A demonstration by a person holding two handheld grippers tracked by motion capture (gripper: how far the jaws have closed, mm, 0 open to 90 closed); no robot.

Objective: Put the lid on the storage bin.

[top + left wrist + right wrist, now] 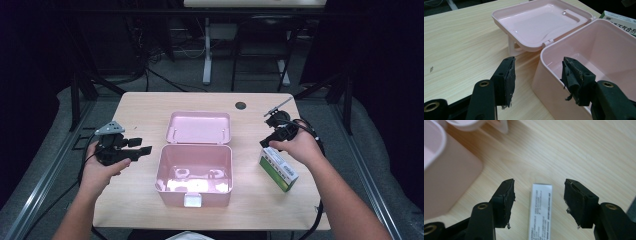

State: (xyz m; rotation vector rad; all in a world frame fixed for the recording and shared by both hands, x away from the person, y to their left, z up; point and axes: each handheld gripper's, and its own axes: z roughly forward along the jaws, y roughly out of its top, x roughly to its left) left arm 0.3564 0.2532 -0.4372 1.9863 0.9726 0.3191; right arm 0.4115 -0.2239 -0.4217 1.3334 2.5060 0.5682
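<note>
Carton (540, 210) between right gripper (539, 203) spread jaws; print unreadable.

We've got the high view sitting above the person's side, looking forward and down over the whole table (140, 107) from fairly far off. The left gripper view sits low and close, facing the pink box (596, 47) and its open lid (541, 22). The right gripper view looks steeply down at the carton (541, 207) from close up. All three share the pink box, the carton and the tabletop.
</note>
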